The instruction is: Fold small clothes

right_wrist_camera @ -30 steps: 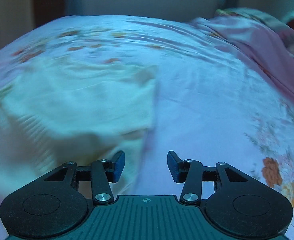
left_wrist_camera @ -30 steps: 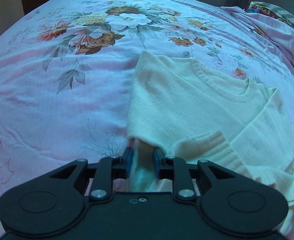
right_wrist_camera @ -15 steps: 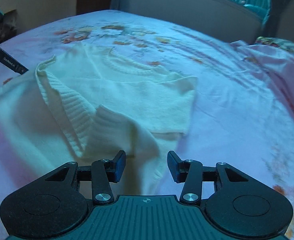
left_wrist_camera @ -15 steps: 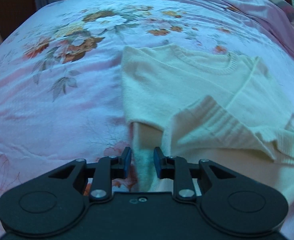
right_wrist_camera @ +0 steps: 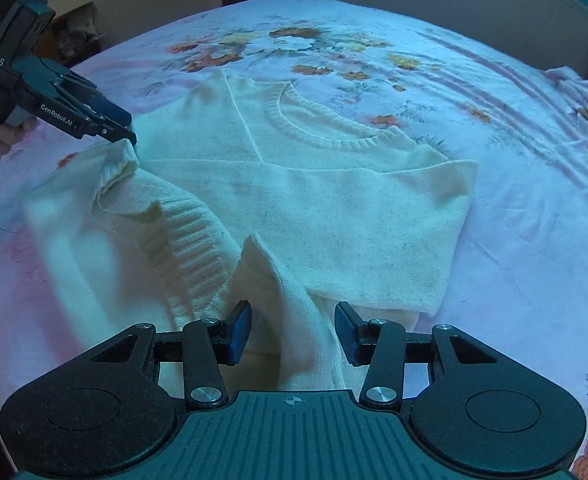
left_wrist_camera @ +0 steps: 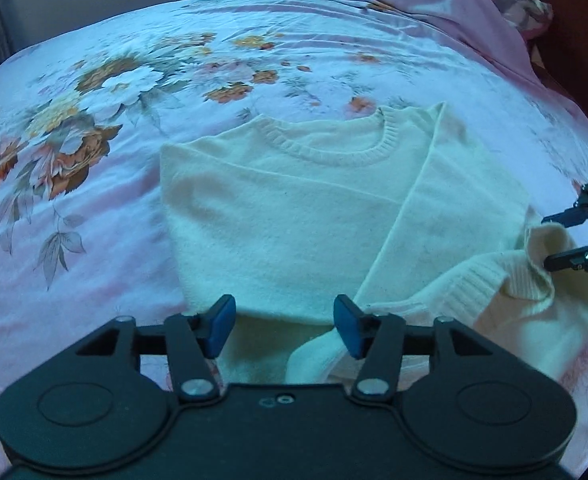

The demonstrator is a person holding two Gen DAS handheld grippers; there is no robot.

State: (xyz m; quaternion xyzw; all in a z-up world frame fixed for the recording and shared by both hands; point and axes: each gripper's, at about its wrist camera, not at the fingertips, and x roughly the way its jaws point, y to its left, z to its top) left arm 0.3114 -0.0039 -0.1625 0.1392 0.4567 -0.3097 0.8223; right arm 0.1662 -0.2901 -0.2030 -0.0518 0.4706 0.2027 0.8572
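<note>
Your left claw (left_wrist_camera: pixel 284 326) has let go of the hem and now gapes apart over it; your right claw (right_wrist_camera: pixel 292 334) stays spread too, holding nothing. Beyond them the cream sweater (left_wrist_camera: pixel 294 216), soft knit with ribbed collar and cuffs, lies part-folded on the floral bedsheet (left_wrist_camera: pixel 94 160).

Your left gripper (left_wrist_camera: pixel 284 326) hangs with jaws apart over the cream sweater's (left_wrist_camera: pixel 294 216) near hem on the floral bedsheet (left_wrist_camera: pixel 94 160); your right gripper (left_wrist_camera: pixel 549 240) straddles its ribbed cuff (left_wrist_camera: pixel 533 276)
</note>
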